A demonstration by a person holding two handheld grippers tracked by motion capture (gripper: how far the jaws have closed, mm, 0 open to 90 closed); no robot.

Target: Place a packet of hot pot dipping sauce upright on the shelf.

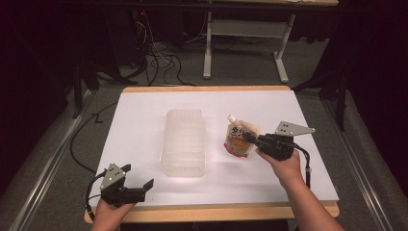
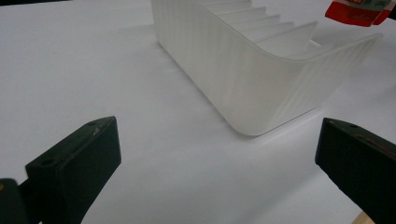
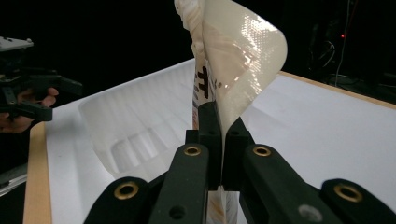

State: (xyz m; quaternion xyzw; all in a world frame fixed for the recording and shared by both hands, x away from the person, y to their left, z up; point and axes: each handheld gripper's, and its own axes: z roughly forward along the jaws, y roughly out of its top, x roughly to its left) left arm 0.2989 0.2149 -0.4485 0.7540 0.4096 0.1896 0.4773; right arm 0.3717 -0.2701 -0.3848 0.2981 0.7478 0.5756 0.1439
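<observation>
We take the translucent tray (image 1: 184,142) at the middle of the white bench (image 1: 139,120) as our landmark. Left of the tray and nearer the person, at the bench's front edge, we see the left gripper (image 1: 137,185) held in a hand (image 1: 111,211), its jaws spread wide and empty; in the left gripper view the tray's ribbed, rounded corner (image 2: 261,93) stands ahead between the two jaws, apart from both. The tray itself is one long, open-topped, frosted plastic piece with stepped ridges across its floor. Just right of the tray we find one pouch (image 1: 239,137), with a small spout at its top corner, an orange and red printed face and dark lettering. The right gripper (image 1: 250,138) is clenched on the pouch, and in the right gripper view the pouch (image 3: 233,60) rises upright from the closed jaws, its pale glossy back curling over. Beyond the tray, past the bench's far edge, cables (image 1: 159,62) lie on the floor beside a table frame (image 1: 245,43). Nothing stands between tray and pouch.
</observation>
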